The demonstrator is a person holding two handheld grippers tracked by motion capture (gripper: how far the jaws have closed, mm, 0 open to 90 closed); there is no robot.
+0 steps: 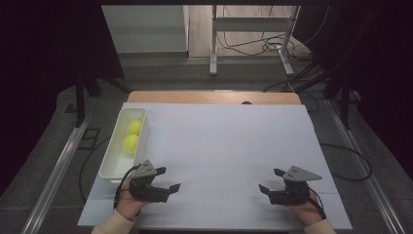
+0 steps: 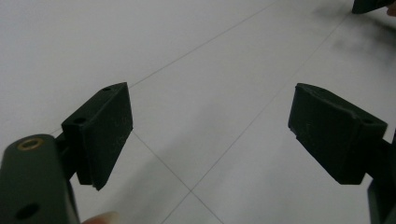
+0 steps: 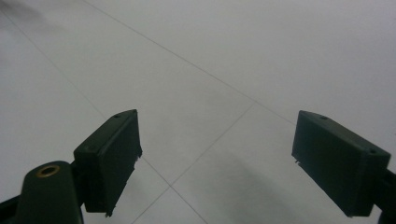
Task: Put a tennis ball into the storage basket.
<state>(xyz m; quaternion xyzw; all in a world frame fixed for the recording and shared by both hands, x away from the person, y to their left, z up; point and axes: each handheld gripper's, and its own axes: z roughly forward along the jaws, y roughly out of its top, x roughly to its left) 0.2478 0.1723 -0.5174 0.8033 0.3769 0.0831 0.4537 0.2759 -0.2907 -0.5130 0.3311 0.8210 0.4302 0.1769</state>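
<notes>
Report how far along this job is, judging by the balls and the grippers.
Done: two yellow balls lie in the white bin. In hand: nothing; the left gripper and right gripper are open, empty, over the table. Left: no loose ball is visible.

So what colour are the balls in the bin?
Yellow-green balls in the white bin, clearest in the high view.

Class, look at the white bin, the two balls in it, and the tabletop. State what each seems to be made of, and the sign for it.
Bin: likely moulded plastic; smooth, slightly glossy white walls with a rounded rim.
Balls: probably felt-covered tennis balls; matte yellow-green, no shine, though too small to be sure.
Tabletop: a matte white sheet or panels, with thin seam lines; wood shows at the far edge.
</notes>
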